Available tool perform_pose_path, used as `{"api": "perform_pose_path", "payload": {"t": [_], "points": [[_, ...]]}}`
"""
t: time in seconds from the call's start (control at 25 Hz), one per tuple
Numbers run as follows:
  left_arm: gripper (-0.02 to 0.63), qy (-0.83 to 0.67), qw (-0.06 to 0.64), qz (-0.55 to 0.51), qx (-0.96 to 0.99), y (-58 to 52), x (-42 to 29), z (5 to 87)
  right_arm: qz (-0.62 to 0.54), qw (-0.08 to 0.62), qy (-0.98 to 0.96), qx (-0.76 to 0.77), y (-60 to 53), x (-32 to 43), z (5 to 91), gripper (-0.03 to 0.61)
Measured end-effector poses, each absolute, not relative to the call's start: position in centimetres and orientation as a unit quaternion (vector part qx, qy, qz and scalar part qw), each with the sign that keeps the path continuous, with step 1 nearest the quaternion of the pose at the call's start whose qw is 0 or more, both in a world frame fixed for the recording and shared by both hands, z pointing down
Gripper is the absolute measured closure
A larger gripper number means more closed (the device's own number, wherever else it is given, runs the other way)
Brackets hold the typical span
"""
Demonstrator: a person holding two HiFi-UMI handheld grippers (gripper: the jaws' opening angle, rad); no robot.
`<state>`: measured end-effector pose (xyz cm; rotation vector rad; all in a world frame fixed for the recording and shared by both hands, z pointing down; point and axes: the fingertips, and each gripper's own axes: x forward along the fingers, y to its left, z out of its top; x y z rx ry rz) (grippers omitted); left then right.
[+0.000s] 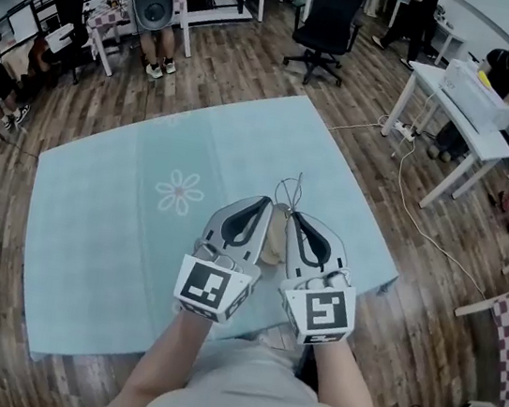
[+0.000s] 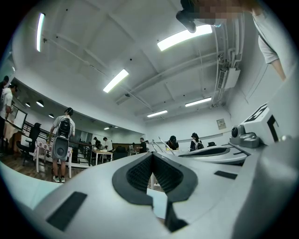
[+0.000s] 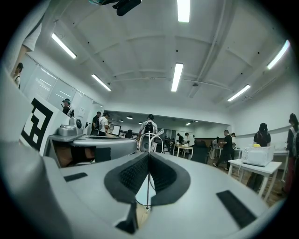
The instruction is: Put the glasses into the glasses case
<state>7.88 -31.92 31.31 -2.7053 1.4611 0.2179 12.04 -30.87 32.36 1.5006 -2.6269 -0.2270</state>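
Two grippers hang side by side over the near half of the blue cloth (image 1: 109,224) in the head view. The left gripper (image 1: 261,201) and the right gripper (image 1: 296,215) are almost touching, their marker cubes turned toward the person. The thin wire glasses (image 1: 287,191) stick out from between their tips, over the middle of the cloth. A tan object (image 1: 274,237) shows in the gap between the two gripper bodies (perhaps the case, though I cannot tell). A flower print (image 1: 179,192) lies on the cloth just left of the left gripper. A black office chair (image 1: 327,24) stands well beyond the cloth's far edge.

In the left gripper view, the left gripper (image 2: 152,158) has its dark pads pressed together at the tip, with nothing visible between them. A slit lower down shows a strip of the cloth. The right gripper (image 2: 219,153) lies close alongside, and thin rods of the glasses (image 2: 161,141) rise just past the tip.

In the right gripper view, the right gripper (image 3: 148,156) is clamped on the glasses (image 3: 150,139). One thin wire runs down between its pads, and the frame's loops stand just beyond the tip.
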Motion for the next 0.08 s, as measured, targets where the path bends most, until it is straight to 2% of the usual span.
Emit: {"api": "perform_pose_path", "payload": {"t": [0.08], "points": [[0.606,0.474,0.028,0.07,-0.878,-31.79,7.75,31.37,-0.074,0.057,-0.865,0.493,-30.73,11.81,32.55,0.568]]}}
